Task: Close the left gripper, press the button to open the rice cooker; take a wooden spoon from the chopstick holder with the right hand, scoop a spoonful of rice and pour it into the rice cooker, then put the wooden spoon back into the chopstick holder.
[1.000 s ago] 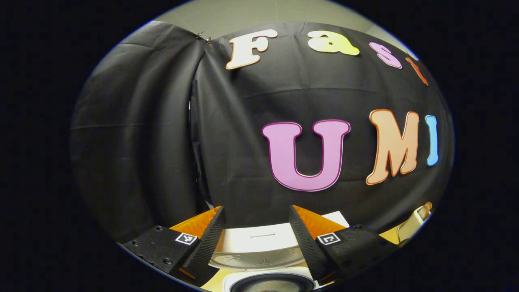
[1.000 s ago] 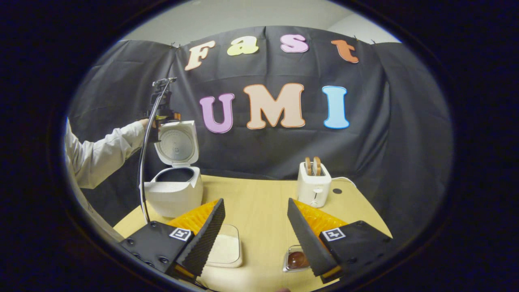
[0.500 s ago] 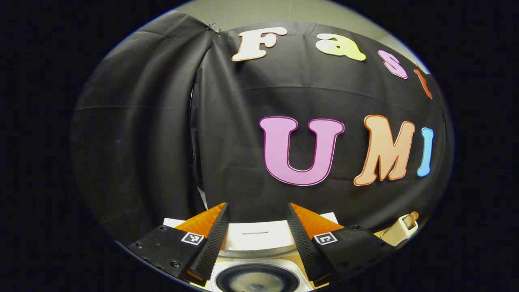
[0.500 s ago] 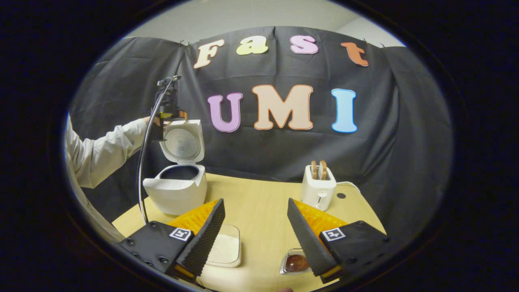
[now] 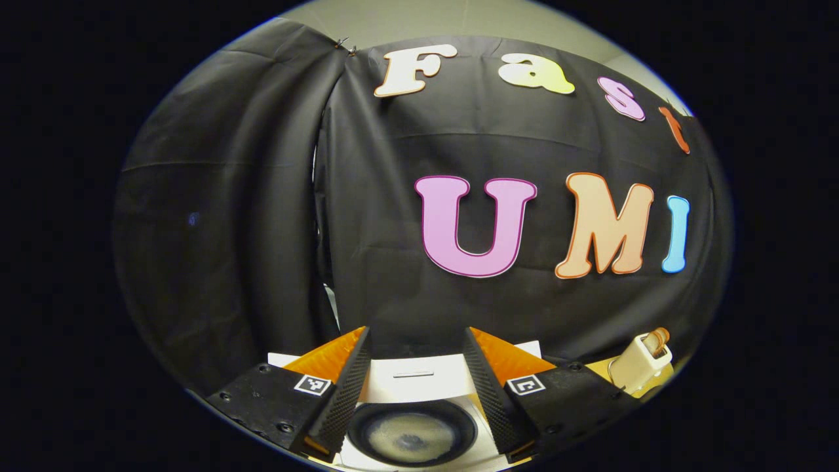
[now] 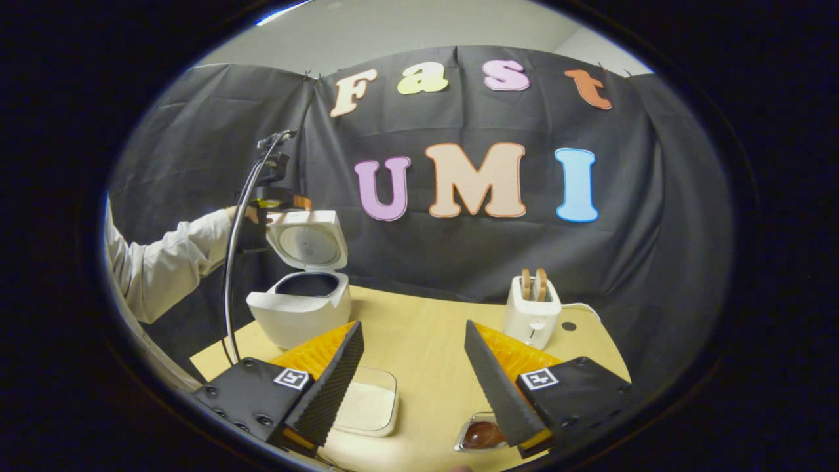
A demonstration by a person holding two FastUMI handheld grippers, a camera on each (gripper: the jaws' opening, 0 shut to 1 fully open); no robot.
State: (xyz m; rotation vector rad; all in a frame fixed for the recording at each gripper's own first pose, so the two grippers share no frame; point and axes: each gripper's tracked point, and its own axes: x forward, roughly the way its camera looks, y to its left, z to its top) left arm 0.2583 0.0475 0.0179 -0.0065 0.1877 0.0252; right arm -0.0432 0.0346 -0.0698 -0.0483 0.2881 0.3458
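Observation:
The white rice cooker [image 6: 300,313] stands on the left of the table with its lid [image 6: 307,241] raised and its dark pot showing. My left gripper [image 6: 278,196], held by a hand in a white sleeve, hovers at the lid's top edge. In the left gripper view, my left gripper [image 5: 416,334] is open, looking down over the lid's edge [image 5: 413,380] into the pot [image 5: 411,434]. My right gripper [image 6: 413,328] is open over the table's front, holding nothing. A clear container of rice [image 6: 368,408] lies just below its left finger.
A white toaster [image 6: 532,313] with two slices in it stands at the back right of the wooden table [image 6: 419,347], also seen as the toaster [image 5: 642,359]. A small clear container with something brown [image 6: 482,434] lies by the right finger. A cable [image 6: 231,282] hangs from the left gripper.
The left gripper has shifted over the raised lid, so the pot's inside now shows fully between its fingers. The right gripper view has drifted slightly; both grippers stay open.

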